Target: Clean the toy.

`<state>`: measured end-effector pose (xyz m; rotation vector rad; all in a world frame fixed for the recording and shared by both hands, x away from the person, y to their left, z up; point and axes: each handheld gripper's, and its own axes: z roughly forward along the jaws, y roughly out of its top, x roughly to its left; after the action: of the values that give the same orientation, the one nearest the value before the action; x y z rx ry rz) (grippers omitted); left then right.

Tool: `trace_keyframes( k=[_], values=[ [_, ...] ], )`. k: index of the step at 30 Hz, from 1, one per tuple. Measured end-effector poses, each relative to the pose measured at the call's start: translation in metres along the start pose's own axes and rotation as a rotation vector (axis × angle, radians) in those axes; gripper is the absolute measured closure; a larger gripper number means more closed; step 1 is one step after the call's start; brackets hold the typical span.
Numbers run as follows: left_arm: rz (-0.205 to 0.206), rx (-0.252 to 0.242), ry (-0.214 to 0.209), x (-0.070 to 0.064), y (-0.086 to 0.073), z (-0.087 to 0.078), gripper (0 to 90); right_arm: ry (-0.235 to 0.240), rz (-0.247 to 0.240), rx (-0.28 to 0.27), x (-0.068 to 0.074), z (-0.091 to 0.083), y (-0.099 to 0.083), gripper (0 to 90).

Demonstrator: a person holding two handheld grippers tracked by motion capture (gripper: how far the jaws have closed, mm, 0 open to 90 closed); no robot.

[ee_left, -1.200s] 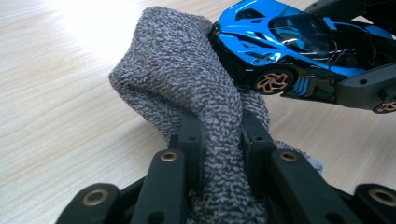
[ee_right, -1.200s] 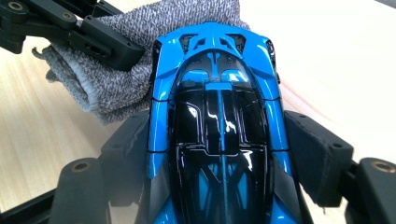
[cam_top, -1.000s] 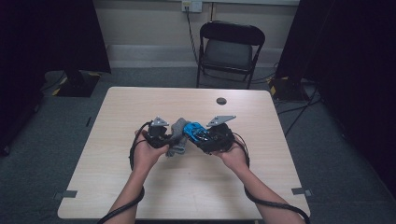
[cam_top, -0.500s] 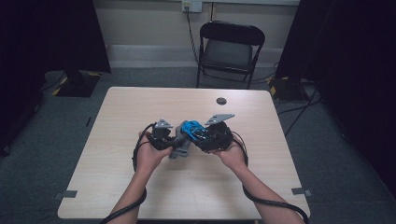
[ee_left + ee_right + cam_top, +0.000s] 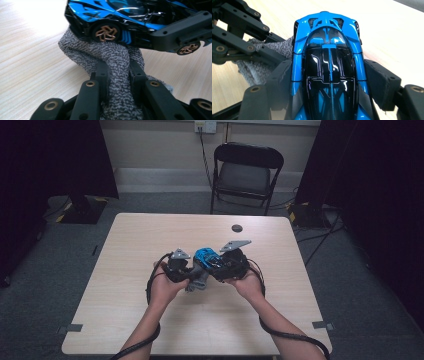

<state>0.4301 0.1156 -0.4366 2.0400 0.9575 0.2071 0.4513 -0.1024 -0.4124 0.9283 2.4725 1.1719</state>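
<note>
A blue and black toy car (image 5: 206, 255) (image 5: 328, 67) (image 5: 130, 17) is held above the middle of the table, clamped by its sides in my right gripper (image 5: 220, 265) (image 5: 329, 82). My left gripper (image 5: 192, 275) (image 5: 117, 75) is shut on a bunched grey speckled cloth (image 5: 110, 57) (image 5: 199, 281) (image 5: 259, 67), and the cloth presses against the car's side by its bronze wheel (image 5: 106, 32). The two grippers meet nose to nose over the table.
The light wooden table (image 5: 150, 235) has a small dark round thing (image 5: 237, 228) near its far edge. A black folding chair (image 5: 247, 170) stands behind the table. Cables (image 5: 150, 285) trail from both grippers along the person's forearms.
Both grippers have shifted slightly toward the person, staying together. The cloth has stayed against the car in the left gripper's hold.
</note>
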Motion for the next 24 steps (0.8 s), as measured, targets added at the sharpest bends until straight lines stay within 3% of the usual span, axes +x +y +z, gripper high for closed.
trace_keyframes(
  k=[17,24],
  values=[
    [0.044,0.015,-0.038,-0.019,-0.001,0.01,74.4,-0.002,0.014,0.003,-0.003,0.002,0.001,28.0],
    [0.044,0.015,-0.056,-0.024,-0.003,0.014,74.4,-0.001,0.016,0.009,-0.003,0.003,0.001,28.0]
  ],
)
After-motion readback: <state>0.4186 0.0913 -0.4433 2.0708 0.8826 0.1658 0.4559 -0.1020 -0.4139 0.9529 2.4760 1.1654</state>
